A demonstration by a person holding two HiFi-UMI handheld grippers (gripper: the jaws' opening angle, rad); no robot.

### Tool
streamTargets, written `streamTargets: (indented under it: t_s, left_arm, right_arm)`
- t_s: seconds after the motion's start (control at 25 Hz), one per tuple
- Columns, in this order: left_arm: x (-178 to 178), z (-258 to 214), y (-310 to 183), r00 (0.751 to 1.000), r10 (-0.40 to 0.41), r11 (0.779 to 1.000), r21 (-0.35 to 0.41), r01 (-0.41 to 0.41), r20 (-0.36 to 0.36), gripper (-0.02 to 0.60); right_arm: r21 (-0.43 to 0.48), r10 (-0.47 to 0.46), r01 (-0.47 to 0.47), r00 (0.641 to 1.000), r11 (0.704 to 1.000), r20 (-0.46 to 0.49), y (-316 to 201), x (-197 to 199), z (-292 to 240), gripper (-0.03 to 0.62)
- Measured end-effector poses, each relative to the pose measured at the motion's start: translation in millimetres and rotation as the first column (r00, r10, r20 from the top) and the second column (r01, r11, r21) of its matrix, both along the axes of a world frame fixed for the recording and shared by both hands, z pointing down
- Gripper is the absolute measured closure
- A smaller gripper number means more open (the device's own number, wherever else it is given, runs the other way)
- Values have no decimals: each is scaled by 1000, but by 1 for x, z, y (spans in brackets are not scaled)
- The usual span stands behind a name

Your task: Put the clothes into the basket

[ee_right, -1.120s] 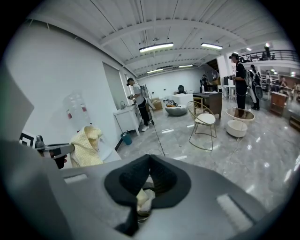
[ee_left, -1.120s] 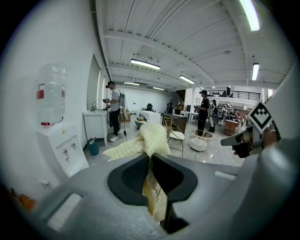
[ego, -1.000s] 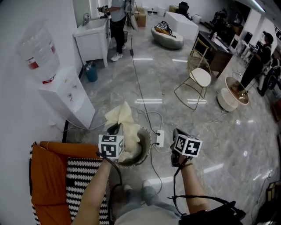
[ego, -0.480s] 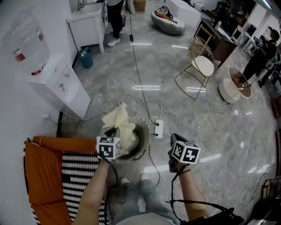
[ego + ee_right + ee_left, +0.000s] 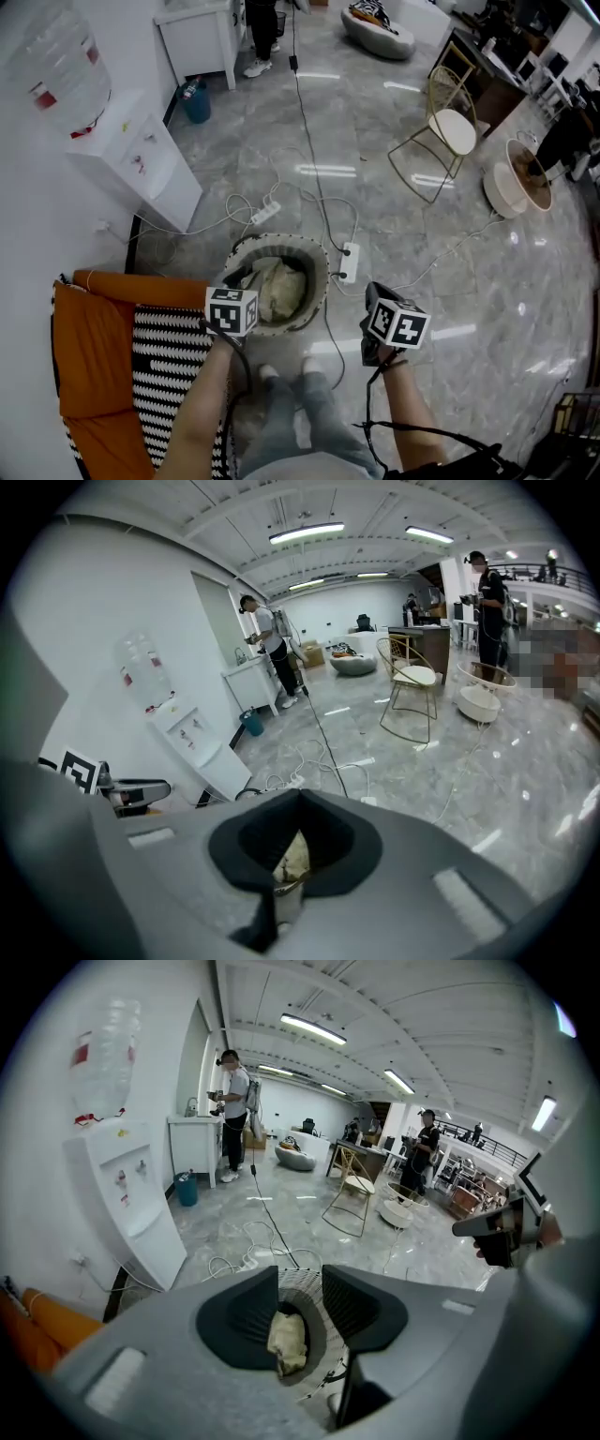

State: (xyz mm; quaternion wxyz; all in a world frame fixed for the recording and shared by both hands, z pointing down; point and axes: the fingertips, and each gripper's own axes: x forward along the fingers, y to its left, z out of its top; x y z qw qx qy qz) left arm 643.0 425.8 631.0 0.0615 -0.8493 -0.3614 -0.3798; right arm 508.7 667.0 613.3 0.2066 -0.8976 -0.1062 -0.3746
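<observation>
A round grey mesh basket (image 5: 320, 269) stands on the marble floor just ahead of my feet. A cream cloth (image 5: 278, 290) lies crumpled inside it. My left gripper (image 5: 236, 286) hovers over the basket's near left rim. Its jaws have just been opening and stand apart with nothing between them. In the left gripper view the cloth (image 5: 287, 1340) and the basket (image 5: 317, 1335) show below the gap of that gripper (image 5: 300, 1283). My right gripper (image 5: 377, 298) hangs to the right of the basket, apart from it. In its own view the right gripper (image 5: 298, 803) has its tips together, holding nothing.
An orange seat (image 5: 89, 352) with a black-and-white striped cover lies at the left. A white water dispenser (image 5: 141, 164) stands by the wall. A power strip (image 5: 352, 262) and cables run past the basket. A gold chair (image 5: 448, 136) stands far right.
The cream cloth hung from the left gripper above the basket; now it lies inside and the left jaws stand apart. Both grippers have sunk lower.
</observation>
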Motion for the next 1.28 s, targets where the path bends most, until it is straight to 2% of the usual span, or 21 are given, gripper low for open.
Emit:
streamTargets:
  t_s: [0.4,0.52,0.68,0.88,1.04,1.16,1.28]
  left_arm:
    - [-11,-24,-52,992,-122,992,-30,121,-41,436]
    - [-15,-43,-80,979,-187,982,-45,184,-81,437]
    - [-18,-76,-123,937,-308,951,-77,299,-168,471]
    - [-43,-109,-165,866,-439,899,-118,422,-241,517]
    - [-66,-142,-186,813,-486,873,-132,470,-322,525]
    - [-75,-159,-199,776,-520,851,-142,506,-357,537]
    - [-79,-172,-204,752,-541,837,-157,524,-377,552]
  right_arm:
    - [-10,-81,80,996,997,-39,-15,25,-16,591]
    - [-22,-116,114,990,993,-77,-23,33,-34,591]
    - [-102,-200,188,971,977,-129,-32,46,-61,591]
    - [-206,-294,261,943,943,-155,-38,51,-88,591]
    - [-242,-343,293,917,925,-201,-39,46,-112,591]
    - [-262,-374,310,895,914,-244,-44,51,-132,591]
    - [-284,-381,305,884,909,-270,-44,55,-152,591]
